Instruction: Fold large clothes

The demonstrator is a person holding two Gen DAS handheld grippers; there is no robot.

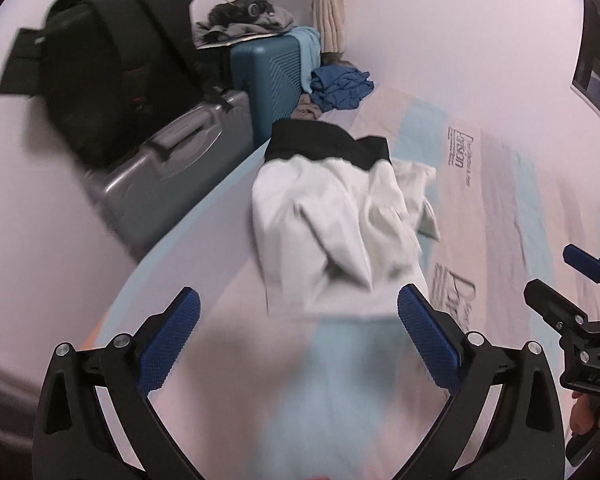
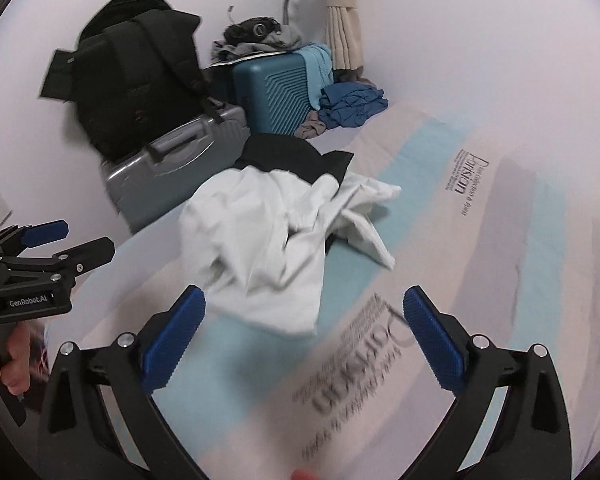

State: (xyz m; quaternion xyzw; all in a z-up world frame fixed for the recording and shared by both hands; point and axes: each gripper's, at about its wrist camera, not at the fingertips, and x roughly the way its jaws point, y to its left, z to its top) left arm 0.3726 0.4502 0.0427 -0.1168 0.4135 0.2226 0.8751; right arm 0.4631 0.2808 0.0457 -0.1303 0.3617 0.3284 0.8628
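A crumpled white garment [image 1: 332, 228] with a black band at its far end lies on the bed sheet [image 1: 500, 208]; it also shows in the right wrist view [image 2: 268, 240]. My left gripper [image 1: 299, 320] is open and empty, just short of the garment's near edge. My right gripper [image 2: 304, 316] is open and empty, over the sheet beside the garment's near right corner. The right gripper shows at the right edge of the left wrist view [image 1: 560, 284]. The left gripper shows at the left edge of the right wrist view [image 2: 76, 242].
A grey suitcase [image 1: 172, 172] with a black backpack [image 1: 112, 60] on it and a teal suitcase [image 1: 268, 76] stand along the bed's left side. A blue cloth heap [image 1: 340, 86] lies at the far end. A tied curtain [image 1: 330, 4] hangs on the wall.
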